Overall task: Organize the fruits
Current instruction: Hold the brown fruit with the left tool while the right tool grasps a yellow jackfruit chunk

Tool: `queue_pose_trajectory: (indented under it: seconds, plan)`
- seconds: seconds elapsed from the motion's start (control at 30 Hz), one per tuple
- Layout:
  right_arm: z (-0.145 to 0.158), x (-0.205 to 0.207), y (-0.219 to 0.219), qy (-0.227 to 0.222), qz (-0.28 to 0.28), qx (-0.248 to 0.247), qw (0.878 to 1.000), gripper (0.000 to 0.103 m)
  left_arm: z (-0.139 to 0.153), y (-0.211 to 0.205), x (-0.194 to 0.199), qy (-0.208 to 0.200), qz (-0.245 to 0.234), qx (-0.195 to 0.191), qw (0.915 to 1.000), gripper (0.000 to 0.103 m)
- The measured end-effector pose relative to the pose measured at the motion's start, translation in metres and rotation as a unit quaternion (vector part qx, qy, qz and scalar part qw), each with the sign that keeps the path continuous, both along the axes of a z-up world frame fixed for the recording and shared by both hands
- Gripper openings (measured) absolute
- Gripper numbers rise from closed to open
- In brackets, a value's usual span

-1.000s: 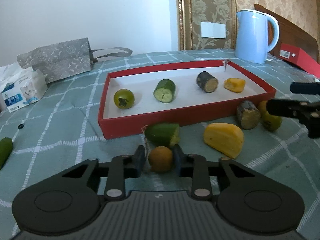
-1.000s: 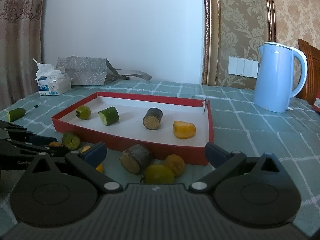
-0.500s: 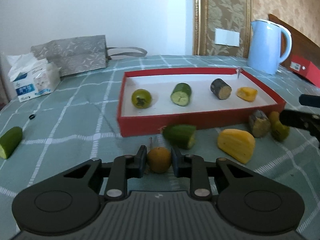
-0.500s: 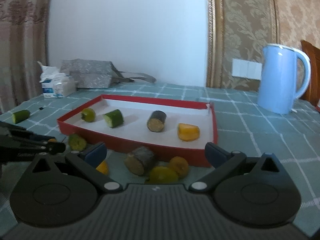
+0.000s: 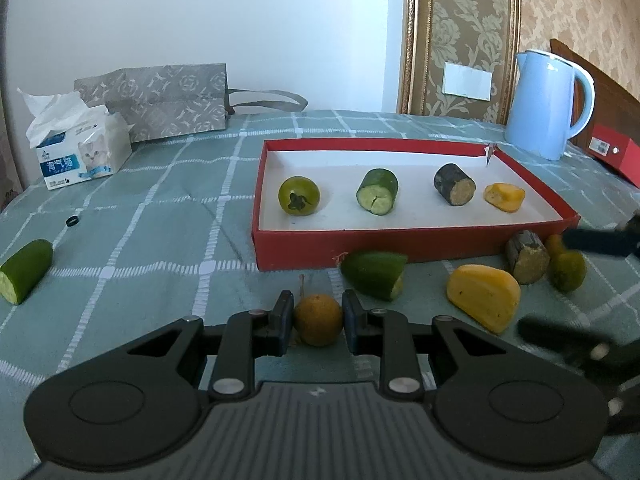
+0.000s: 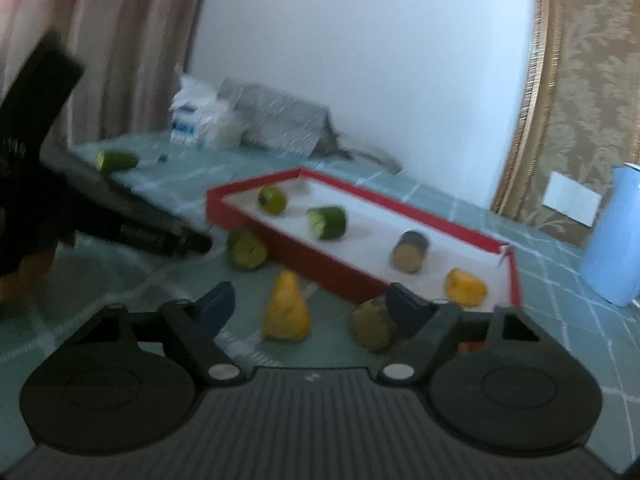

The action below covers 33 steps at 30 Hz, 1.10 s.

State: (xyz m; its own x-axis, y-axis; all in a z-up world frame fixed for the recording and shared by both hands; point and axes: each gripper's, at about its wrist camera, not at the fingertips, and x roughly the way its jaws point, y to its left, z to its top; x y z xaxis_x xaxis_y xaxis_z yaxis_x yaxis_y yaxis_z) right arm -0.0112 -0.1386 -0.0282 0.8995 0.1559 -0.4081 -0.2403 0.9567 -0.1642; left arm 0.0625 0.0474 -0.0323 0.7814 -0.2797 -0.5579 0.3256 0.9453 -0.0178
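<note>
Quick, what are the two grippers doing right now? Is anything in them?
Left gripper: shut on the small brown fruit.
Right gripper: open and closing, with the yellow wedge between its fingers, not yet pressed.

Setting: a home room, likely dining area. Evidence: table with green checked tablecloth [image 5: 168, 208]; ahead of the tongs, patterned damask wallpaper [image 5: 460, 32] with gilt trim, wall switch plate [image 5: 467, 86], blue electric kettle [image 5: 544, 104], tissue pack [image 5: 80, 152], curtain [image 6: 120, 40] far left.

Red tray [image 5: 416, 246] w/ white inside; teal tablecloth [image 5: 160, 208] w/ white grid; pale-blue kettle [image 5: 544, 104]; grey patterned bag [image 5: 160, 100].
</note>
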Motion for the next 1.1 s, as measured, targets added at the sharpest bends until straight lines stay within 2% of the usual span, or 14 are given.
queue_pose_trajectory:
  seconds: [0.07,0.17,0.2,0.27,0.47,0.5,0.63,0.67,1.1]
  plan:
    - [-0.003,0.008,0.005,0.022,0.002,-0.002,1.000,0.069,0.000,0.001,0.001,0.003,0.000,-0.003,1.0000,0.025]
    - [-0.008,0.024,0.006,0.063,-0.001,0.004,0.998,0.045,0.000,0.001,0.000,0.004,0.000,-0.005,1.0000,0.025]
    - [-0.010,0.028,0.006,0.075,-0.001,0.008,0.997,0.042,0.000,0.002,0.000,0.004,-0.001,-0.006,1.0000,0.025]
    - [-0.011,0.034,0.005,0.083,-0.005,0.022,0.996,0.042,0.000,0.002,0.001,0.005,-0.001,-0.008,1.0000,0.025]
    - [-0.013,0.037,0.008,0.085,-0.007,0.017,0.996,0.041,0.000,0.003,0.001,0.008,-0.003,-0.012,0.9999,0.025]
    - [-0.012,0.037,0.009,0.085,-0.005,0.016,0.996,0.036,0.000,0.003,0.001,0.008,-0.003,-0.012,0.9999,0.025]
    - [-0.012,0.035,0.011,0.083,-0.003,0.013,0.996,0.034,-0.001,0.004,0.002,0.011,-0.002,-0.016,0.9998,0.025]
    - [-0.012,0.035,0.010,0.082,-0.007,0.014,0.997,0.029,-0.001,0.004,0.002,0.011,-0.002,-0.015,0.9998,0.025]
    - [-0.010,0.026,0.007,0.073,-0.018,0.022,0.997,0.029,-0.001,0.004,0.001,0.012,0.001,-0.013,0.9998,0.025]
